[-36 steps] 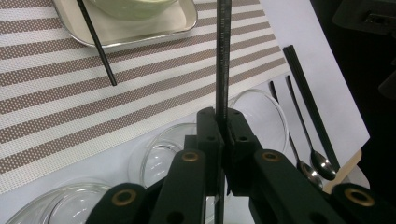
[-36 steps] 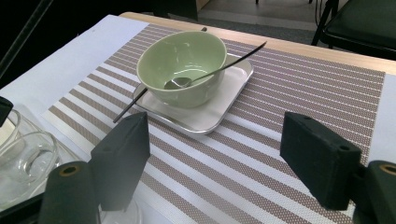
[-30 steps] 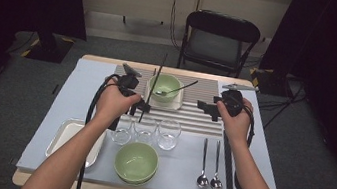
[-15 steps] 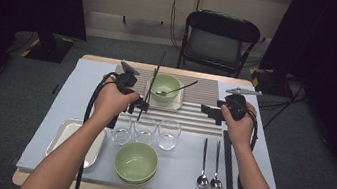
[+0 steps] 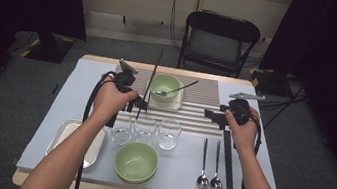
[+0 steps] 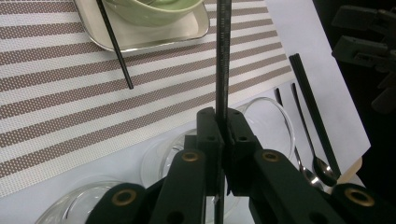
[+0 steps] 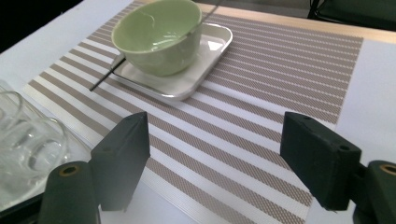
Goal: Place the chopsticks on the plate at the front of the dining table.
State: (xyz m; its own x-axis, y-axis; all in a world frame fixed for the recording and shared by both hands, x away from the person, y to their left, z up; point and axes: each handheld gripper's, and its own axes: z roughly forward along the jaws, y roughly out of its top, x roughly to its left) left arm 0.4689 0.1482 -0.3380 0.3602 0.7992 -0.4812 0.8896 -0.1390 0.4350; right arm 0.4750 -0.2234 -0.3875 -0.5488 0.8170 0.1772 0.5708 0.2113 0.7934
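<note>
Though clamped, slim black chopstick (image 6: 222, 56) upright

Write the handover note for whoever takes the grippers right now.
Left gripper: shut on a black chopstick, held above the three glasses, tip toward the striped mat.
Right gripper: open, holding nothing, above the mat's right part.
Things: one chopstick leans on the small tray beside the green bowl, which has a spoon in it. A second green bowl, an empty tray, two spoons and a black stick lie at the near edge.
Done: the bowl stands on its tray, one chopstick by it.
Left: probably setting down the held chopstick beside the first.
</note>
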